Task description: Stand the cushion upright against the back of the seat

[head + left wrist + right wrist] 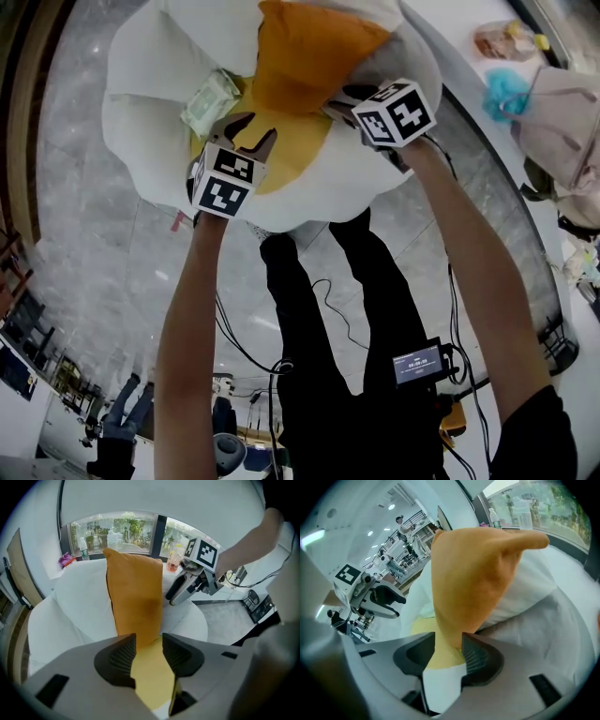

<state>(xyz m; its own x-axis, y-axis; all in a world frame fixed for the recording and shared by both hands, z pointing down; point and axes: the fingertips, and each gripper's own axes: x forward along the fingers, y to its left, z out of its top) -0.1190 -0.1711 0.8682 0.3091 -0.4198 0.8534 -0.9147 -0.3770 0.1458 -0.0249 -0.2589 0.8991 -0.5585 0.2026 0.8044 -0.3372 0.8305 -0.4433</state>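
An orange cushion (305,52) stands tilted on a round white seat (150,103), its upper end leaning toward the seat's back. My left gripper (248,136) is shut on the cushion's lower edge (136,597), with the pads pressing it from both sides (149,656). My right gripper (342,98) is shut on the other lower corner of the cushion (478,573), the fabric pinched between its jaws (447,656). A paler yellow piece (281,159) shows under the cushion on the seat. Each gripper view also shows the other gripper.
A pale green packet (208,101) lies on the seat's left part. The white seat back (70,606) curves behind the cushion. A white counter at the upper right carries a teal object (506,89) and a bag (562,122). Cables (328,319) trail over the marble floor by my legs.
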